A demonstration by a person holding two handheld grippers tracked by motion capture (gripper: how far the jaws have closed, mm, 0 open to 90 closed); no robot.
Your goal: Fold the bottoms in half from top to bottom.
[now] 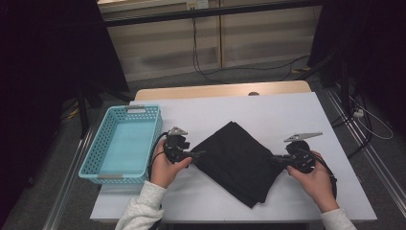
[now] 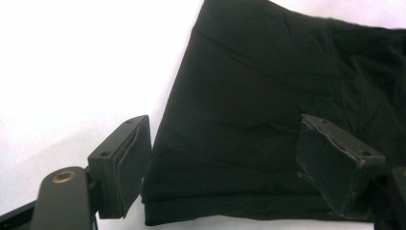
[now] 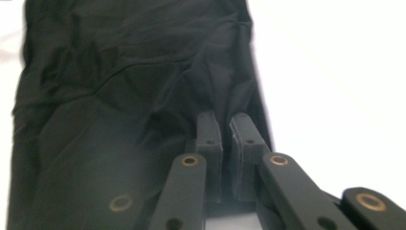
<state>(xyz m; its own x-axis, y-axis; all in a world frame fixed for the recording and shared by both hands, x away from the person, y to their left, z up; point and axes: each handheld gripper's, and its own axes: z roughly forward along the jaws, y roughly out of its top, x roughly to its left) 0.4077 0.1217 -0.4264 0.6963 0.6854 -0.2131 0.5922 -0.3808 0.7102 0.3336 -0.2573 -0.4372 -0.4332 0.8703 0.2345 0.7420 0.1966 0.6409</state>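
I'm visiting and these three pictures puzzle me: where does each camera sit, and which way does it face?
High view: above the person's side, looking forward and down on the table, basket and cloth; forearms, hands and both grippers show.
Left gripper view: rides the left gripper, looking along its open jaws, which straddle a cloth corner.
Right gripper view: rides the right gripper, looking along its jaws, shut on the cloth edge.
Shared: all three views show the black cloth on the white table.
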